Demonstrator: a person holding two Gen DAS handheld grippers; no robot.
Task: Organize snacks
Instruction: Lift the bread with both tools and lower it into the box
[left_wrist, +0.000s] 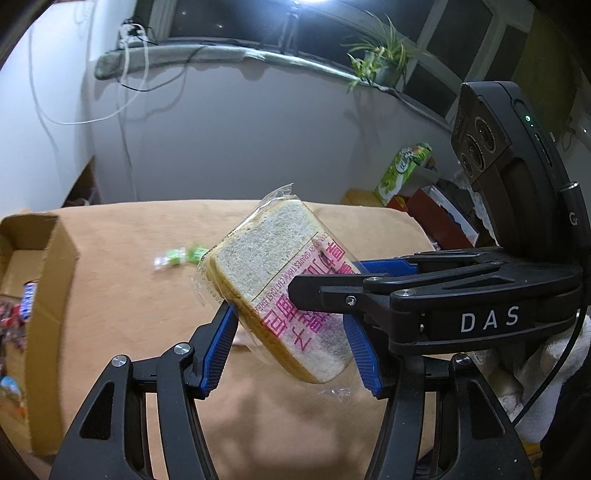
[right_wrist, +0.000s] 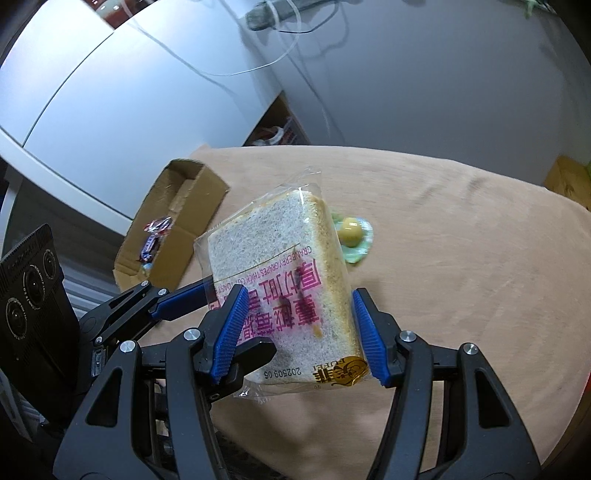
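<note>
Tan cloth covers the worktop (left_wrist: 129, 258) below a dark window with a spider plant (left_wrist: 376, 61). From the left wrist, the left tongs (left_wrist: 291, 341) clamp a bagged toast slice (left_wrist: 280, 280), lifted off the cloth; the right tongs (left_wrist: 332, 284) grip the same toast from the right. Left of the toast is a cardboard box (left_wrist: 48, 295).

From the right wrist, the right tongs (right_wrist: 297, 332) pinch the toast (right_wrist: 273, 266), the left tongs (right_wrist: 207, 301) gripping its left edge. Just behind the toast lies a green-wrapped sweet (right_wrist: 352, 232); the box (right_wrist: 173, 229), left of the toast, holds candy bars (right_wrist: 153, 240).
</note>
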